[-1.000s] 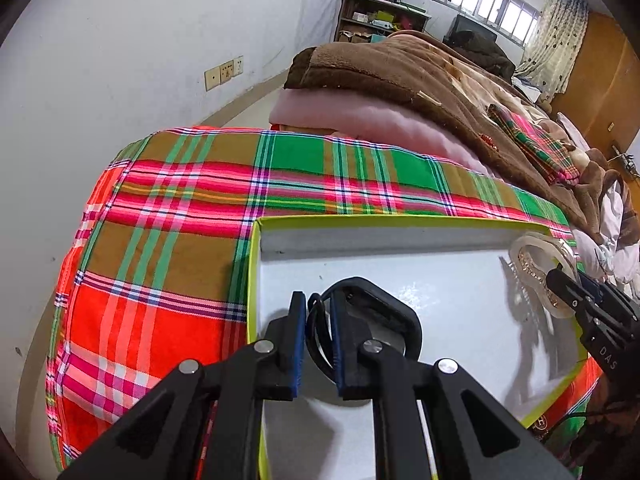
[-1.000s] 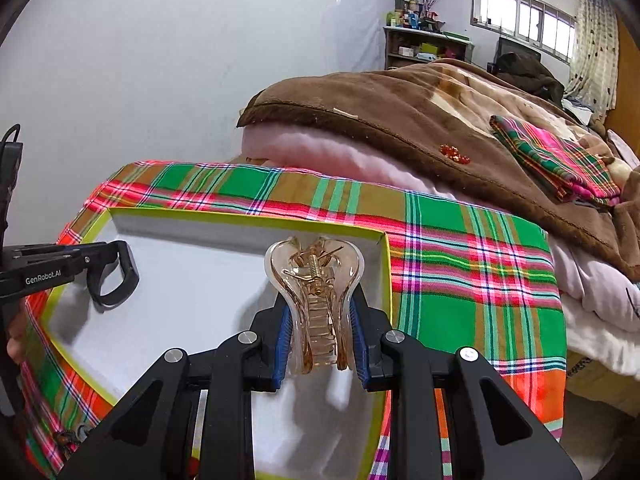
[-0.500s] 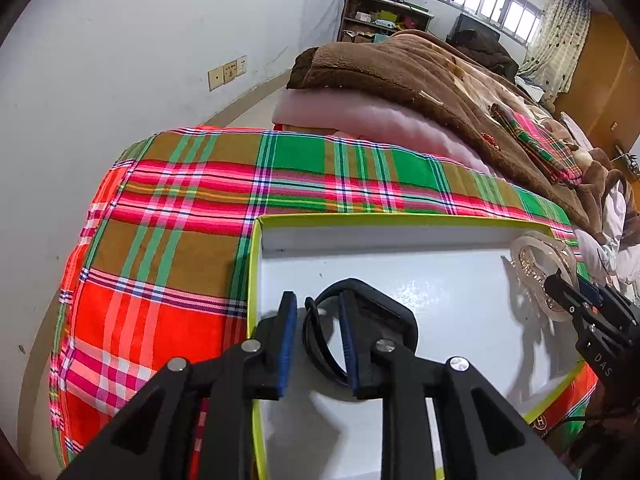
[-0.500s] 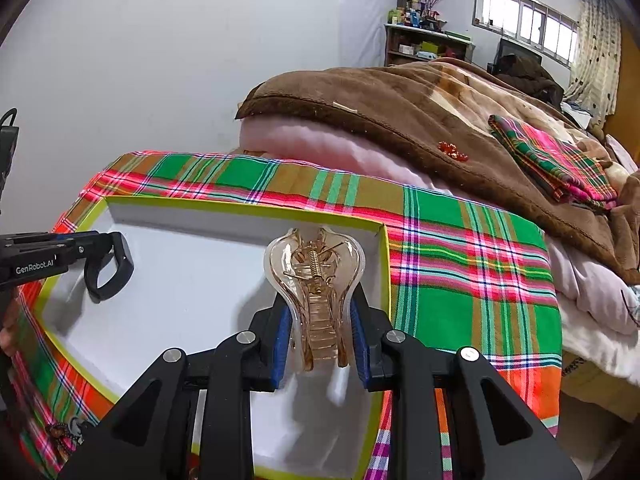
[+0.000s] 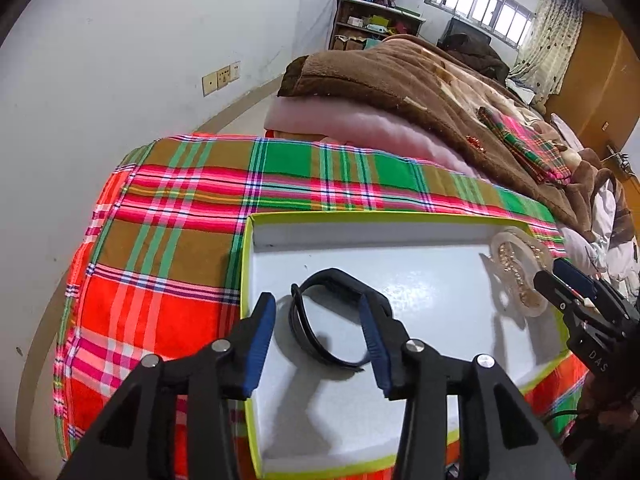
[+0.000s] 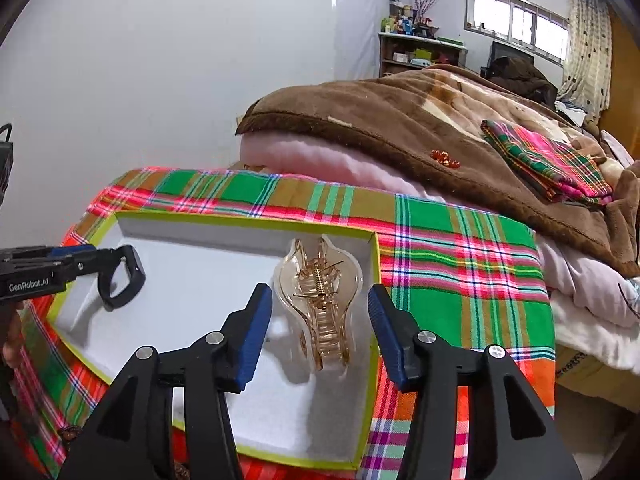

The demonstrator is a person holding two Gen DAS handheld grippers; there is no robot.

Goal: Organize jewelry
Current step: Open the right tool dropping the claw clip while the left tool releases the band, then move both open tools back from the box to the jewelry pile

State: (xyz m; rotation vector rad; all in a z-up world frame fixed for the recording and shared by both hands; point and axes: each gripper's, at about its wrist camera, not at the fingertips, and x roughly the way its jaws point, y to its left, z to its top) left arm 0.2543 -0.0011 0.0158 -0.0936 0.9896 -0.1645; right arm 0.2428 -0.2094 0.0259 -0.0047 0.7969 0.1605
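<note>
A shallow white box with a lime-green rim (image 5: 360, 216) (image 6: 240, 218) lies on a plaid cloth. A black bracelet (image 5: 320, 320) (image 6: 120, 284) lies in its left part, between the open fingers of my left gripper (image 5: 318, 332). A clear amber hair claw clip (image 6: 320, 300) (image 5: 516, 276) lies in the right part, between the open fingers of my right gripper (image 6: 320, 320). Neither gripper holds anything. The left gripper also shows in the right wrist view (image 6: 44, 272), and the right gripper in the left wrist view (image 5: 580, 304).
The plaid cloth (image 5: 180, 220) (image 6: 460, 264) covers a low surface beside a white wall. Behind it is a bed with a pink pad and brown blanket (image 6: 400, 120), a small orange-red ornament (image 6: 445, 159) and a folded plaid cloth (image 6: 548, 164).
Both grippers have opened. The left let go of the black bracelet and the right let go of the hair clip; both items now lie in the box.
</note>
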